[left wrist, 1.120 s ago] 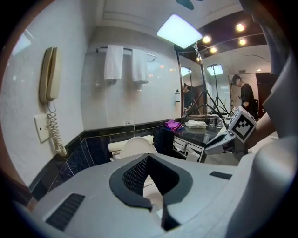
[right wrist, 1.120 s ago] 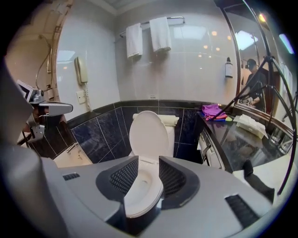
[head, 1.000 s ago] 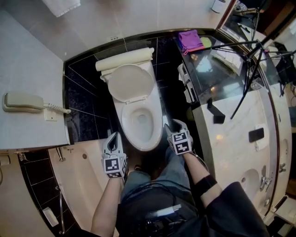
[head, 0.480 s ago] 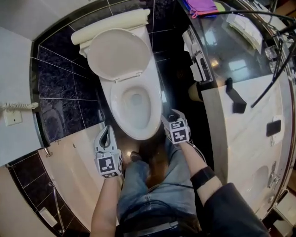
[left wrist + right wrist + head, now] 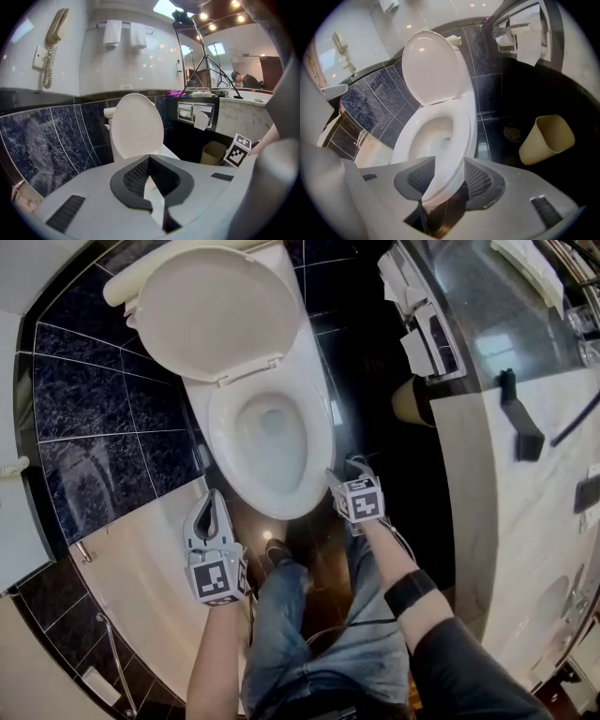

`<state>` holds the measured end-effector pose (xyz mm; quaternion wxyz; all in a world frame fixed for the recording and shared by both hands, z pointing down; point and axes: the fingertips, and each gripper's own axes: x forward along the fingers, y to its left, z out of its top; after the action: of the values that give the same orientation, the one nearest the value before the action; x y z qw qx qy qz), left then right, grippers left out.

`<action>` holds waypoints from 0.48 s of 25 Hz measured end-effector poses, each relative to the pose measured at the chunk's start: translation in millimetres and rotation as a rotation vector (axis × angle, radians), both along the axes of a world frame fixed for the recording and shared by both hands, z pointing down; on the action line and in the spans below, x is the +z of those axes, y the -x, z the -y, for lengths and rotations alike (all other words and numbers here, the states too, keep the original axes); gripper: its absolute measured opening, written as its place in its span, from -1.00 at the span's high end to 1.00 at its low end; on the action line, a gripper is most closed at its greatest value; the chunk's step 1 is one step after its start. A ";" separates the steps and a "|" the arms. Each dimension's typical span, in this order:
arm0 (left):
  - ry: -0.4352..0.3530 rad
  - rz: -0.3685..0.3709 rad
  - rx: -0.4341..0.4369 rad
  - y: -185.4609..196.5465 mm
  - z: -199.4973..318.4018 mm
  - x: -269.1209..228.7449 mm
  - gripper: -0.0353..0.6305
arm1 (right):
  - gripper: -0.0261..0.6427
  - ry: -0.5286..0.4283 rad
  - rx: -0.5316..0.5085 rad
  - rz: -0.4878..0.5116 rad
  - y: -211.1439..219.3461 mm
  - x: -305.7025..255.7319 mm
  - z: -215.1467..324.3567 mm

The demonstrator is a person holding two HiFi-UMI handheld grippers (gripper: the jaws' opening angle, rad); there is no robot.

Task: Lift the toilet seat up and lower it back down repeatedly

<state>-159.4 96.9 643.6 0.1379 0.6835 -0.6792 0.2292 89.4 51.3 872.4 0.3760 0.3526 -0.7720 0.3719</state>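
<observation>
Legs: the person's jeans point(image 5: 300, 615) fill the bottom of the head view, with one shoe point(image 5: 276, 553) on the dark floor just short of the bowl.
Left hand-held gripper point(image 5: 214, 497): clenched, tips meeting, nothing in it. It sits left of the bowl's front over the bathtub edge point(image 5: 141, 563), apart from the toilet.
Right hand-held gripper point(image 5: 450, 161): released, its jaws have just been opening and now stand wide. The front right rim of the toilet seat shows in the gap between them. Neither pad visibly presses on it, though I cannot rule out a light touch.
Toilet seat point(image 5: 457, 136): white ring lying flat on the bowl, in the head view's centre point(image 5: 319, 427), water visible through the opening.
Lid point(image 5: 429, 65): raised, leaning back against the tank, hinged just behind the seat.
Waste bin point(image 5: 546, 138): tan, tilted in the right gripper view, on the floor right of the toilet and well apart from it. A floor drain point(image 5: 512, 133) lies beside it.
Paper holder point(image 5: 525, 35): on the dark side panel above the bin, with a sheet hanging down.
Bench point(image 5: 525, 521): pale marble, running along the right of the head view.
Wall: dark marbled tiles point(image 5: 84, 409) low down and white above, with a corded phone point(image 5: 55, 33) and two towels point(image 5: 122, 33) on a rail.
</observation>
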 end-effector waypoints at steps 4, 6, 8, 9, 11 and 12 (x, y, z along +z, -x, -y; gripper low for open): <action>0.019 0.004 0.012 -3.4 -3.6 20.5 0.89 | 0.28 0.085 0.100 0.055 1.0 40.4 -11.4; 0.026 0.007 0.020 -4.2 -6.5 27.4 0.89 | 0.28 0.154 0.177 0.107 2.3 58.6 -19.7; 0.037 0.003 0.021 -5.4 -8.1 32.0 0.89 | 0.28 0.204 0.245 0.163 5.8 69.5 -22.6; 0.045 -0.005 0.015 -6.7 -8.0 33.4 0.89 | 0.28 0.225 0.277 0.192 7.6 73.0 -23.2; 0.064 -0.019 0.003 -7.7 -8.8 37.0 0.89 | 0.35 0.261 0.334 0.251 11.0 77.4 -23.6; 0.071 -0.020 -0.001 -6.9 -10.1 39.4 0.89 | 0.39 0.275 0.358 0.274 12.2 78.6 -23.7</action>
<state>-152.4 107.0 683.1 0.1691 0.6802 -0.6694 0.2463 77.2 75.0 951.0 0.2405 0.3756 -0.6831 0.5783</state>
